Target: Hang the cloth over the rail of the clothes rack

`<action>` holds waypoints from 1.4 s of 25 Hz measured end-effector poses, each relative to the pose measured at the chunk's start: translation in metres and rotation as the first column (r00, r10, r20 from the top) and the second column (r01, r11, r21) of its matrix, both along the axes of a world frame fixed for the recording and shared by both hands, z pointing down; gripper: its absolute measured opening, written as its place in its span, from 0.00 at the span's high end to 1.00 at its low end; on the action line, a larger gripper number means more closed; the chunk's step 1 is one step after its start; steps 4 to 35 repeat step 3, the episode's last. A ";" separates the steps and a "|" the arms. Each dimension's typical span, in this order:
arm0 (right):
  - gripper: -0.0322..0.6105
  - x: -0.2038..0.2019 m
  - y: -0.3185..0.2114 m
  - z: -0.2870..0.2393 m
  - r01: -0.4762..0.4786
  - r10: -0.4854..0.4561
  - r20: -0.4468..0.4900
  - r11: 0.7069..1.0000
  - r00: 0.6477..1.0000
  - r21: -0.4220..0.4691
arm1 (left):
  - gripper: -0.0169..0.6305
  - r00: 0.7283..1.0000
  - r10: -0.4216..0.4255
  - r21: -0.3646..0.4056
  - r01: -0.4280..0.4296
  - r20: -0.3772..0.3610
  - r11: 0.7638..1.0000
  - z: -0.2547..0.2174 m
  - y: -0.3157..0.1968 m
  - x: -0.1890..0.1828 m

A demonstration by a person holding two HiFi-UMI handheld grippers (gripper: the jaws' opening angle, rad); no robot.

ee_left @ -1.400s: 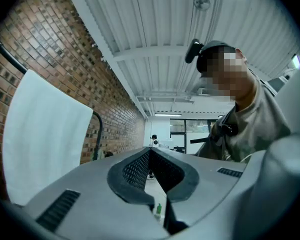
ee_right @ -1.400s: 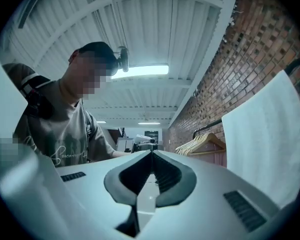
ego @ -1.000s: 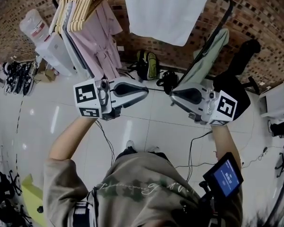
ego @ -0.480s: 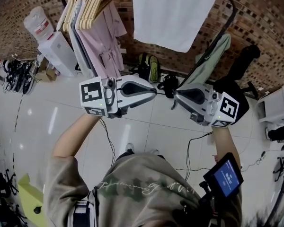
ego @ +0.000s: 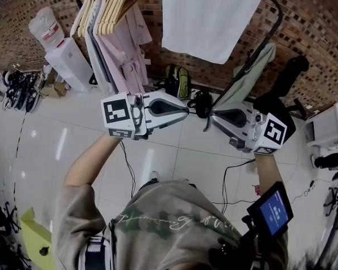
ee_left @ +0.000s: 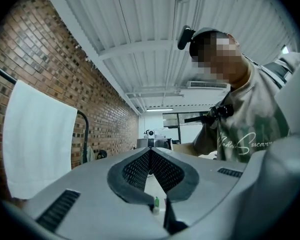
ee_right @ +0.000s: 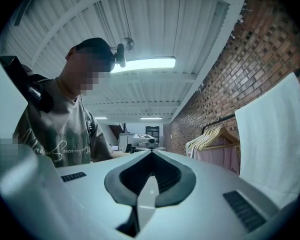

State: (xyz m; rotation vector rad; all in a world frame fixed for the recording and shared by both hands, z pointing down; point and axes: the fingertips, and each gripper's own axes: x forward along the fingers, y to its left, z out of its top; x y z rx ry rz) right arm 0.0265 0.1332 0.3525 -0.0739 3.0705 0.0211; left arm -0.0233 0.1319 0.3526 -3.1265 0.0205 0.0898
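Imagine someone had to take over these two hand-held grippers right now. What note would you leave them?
Left gripper: shut, nothing between its jaws, held out in front of the person.
Right gripper: shut and empty too, its tip close to the left one's.
White cloth: draped over the rail of the clothes rack, hanging flat; neither gripper touches it.
Done: the cloth is hung.
Left: probably nothing. At most, check that it sits evenly on the rail, since the head view cuts off its top edge.
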 end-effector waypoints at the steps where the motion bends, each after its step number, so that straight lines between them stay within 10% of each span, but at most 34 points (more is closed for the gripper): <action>1: 0.94 -0.002 0.000 0.001 -0.001 0.001 -0.003 1.000 1.000 -0.001 | 0.97 1.000 0.000 -0.003 0.000 0.004 1.000 0.001 0.000 -0.001; 35: 0.94 -0.006 0.000 0.002 -0.002 0.002 -0.007 1.000 1.000 -0.005 | 0.97 1.000 0.002 -0.006 -0.002 0.013 1.000 0.005 -0.001 -0.004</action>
